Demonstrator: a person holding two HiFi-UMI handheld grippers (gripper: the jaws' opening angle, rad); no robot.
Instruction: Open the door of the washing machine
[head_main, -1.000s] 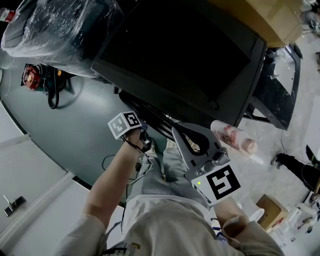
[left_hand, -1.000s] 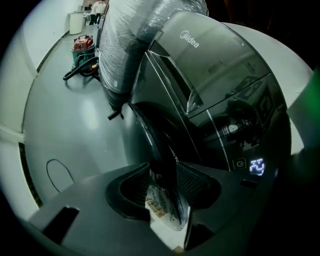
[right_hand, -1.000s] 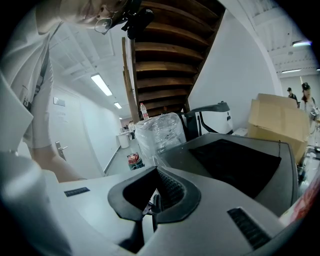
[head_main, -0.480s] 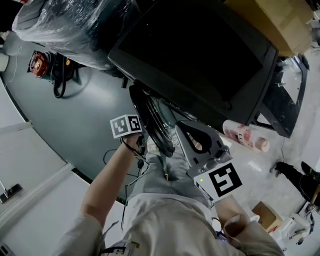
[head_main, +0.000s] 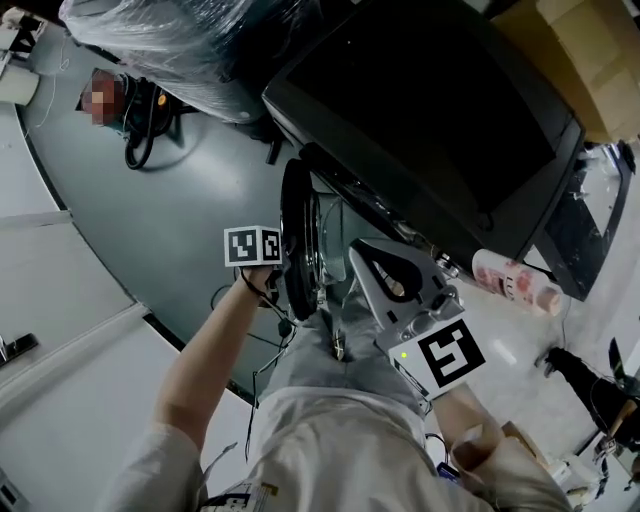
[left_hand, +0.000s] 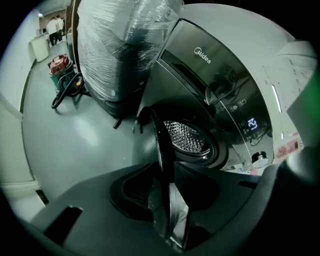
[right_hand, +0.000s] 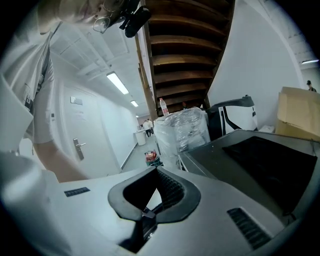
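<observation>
The door of the washing machine stands ajar, its rim pinched in the left claw, whose jaws have just been closing. It looks stiff and heavy, so the rim suits. The right claw is closed, empty.

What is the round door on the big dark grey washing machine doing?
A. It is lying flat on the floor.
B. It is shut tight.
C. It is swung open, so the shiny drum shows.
C: the round dark glass-and-plastic door stands swung out from the dark grey washing machine, and the shiny holed metal drum shows in the opening behind it.
</observation>
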